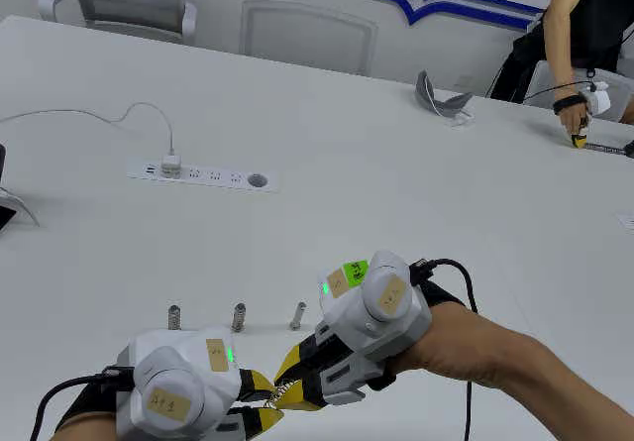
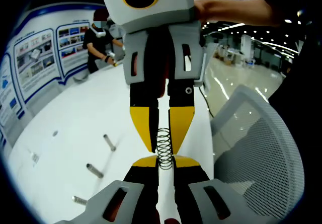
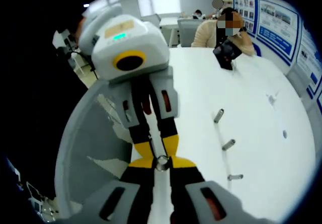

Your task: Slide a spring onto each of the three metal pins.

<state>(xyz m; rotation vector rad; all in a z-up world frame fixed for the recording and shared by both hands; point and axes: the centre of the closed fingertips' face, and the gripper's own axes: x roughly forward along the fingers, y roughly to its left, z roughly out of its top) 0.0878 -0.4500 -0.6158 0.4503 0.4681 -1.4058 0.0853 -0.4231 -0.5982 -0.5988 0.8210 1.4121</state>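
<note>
The third spring looks to be the one in hand. On the table (image 1: 396, 183) three pins stand in a row just beyond the grippers. The left pin (image 1: 174, 316) and middle pin (image 1: 239, 316) look coiled, as though each already wears a spring. The right pin (image 1: 298, 314) looks smooth and bare and leans a little, though all three are small and it is hard to be sure.

The spring (image 2: 164, 144) is held in the air near the table's front edge, between the two grippers, which meet tip to tip. The left hand-held gripper (image 2: 164, 162) has its jaws nearly closed on one end of it. The right hand-held gripper (image 3: 162, 163) pinches the other end just as narrowly, so that in its own view the coil shows end-on. This reads as a handover or a re-grip to set the spring's angle.

For the next move, one gripper must let go while the other keeps hold. The spring's open end then has to be lined up with the tip of the bare pin and along its lean, with the grip on the coil's side so the bore stays free.
</note>
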